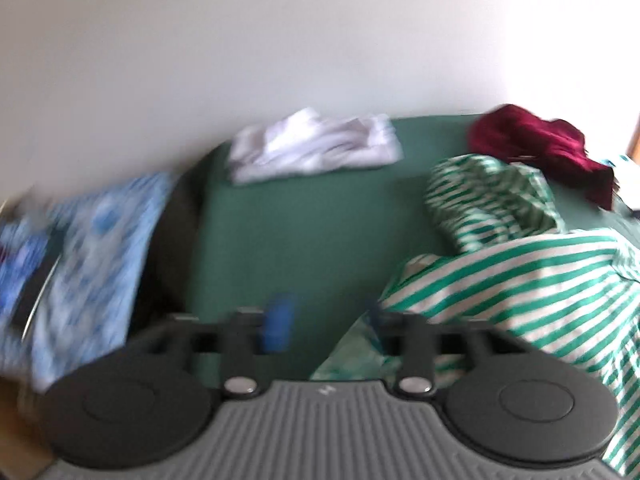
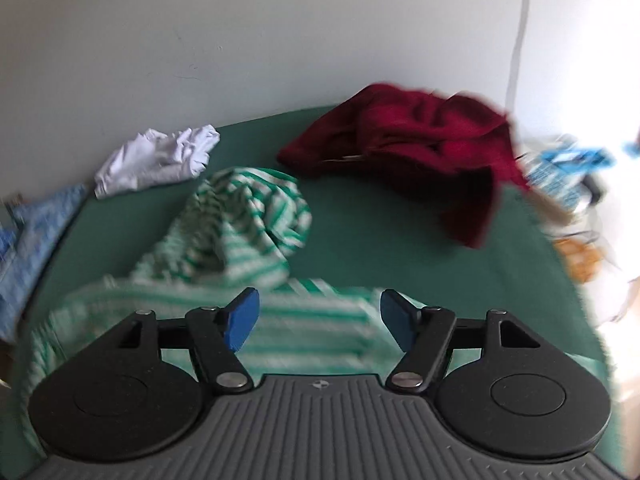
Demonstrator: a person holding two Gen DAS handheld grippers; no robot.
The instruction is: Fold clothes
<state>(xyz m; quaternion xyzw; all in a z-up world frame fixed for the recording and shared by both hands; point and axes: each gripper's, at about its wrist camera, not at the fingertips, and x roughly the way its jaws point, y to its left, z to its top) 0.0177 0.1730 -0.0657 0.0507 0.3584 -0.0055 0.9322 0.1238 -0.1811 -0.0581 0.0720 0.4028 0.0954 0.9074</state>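
Looking along the left gripper [image 1: 326, 322], I see its blue pads [image 1: 278, 326] standing apart with nothing pinched between them, only the green bed cover [image 1: 304, 224] showing in the gap. A green-and-white striped shirt [image 1: 532, 280] lies crumpled at about 3 o'clock, its edge just beside the right-hand finger; whether they touch I cannot tell through the blur. A white garment [image 1: 316, 146] sits at 12 o'clock against the wall, a dark red garment [image 1: 540, 144] at 1 to 2 o'clock, and a blue patterned cloth [image 1: 92, 248] at 9 o'clock.

From the right gripper [image 2: 320, 320], the jaws are likewise spread wide and grip nothing. The striped shirt [image 2: 240, 240] lies under and beyond them, bunched up toward 11 o'clock. The red garment [image 2: 420, 144] is heaped at 1 o'clock, the white garment [image 2: 156, 160] at 10 o'clock, well apart from the shirt.
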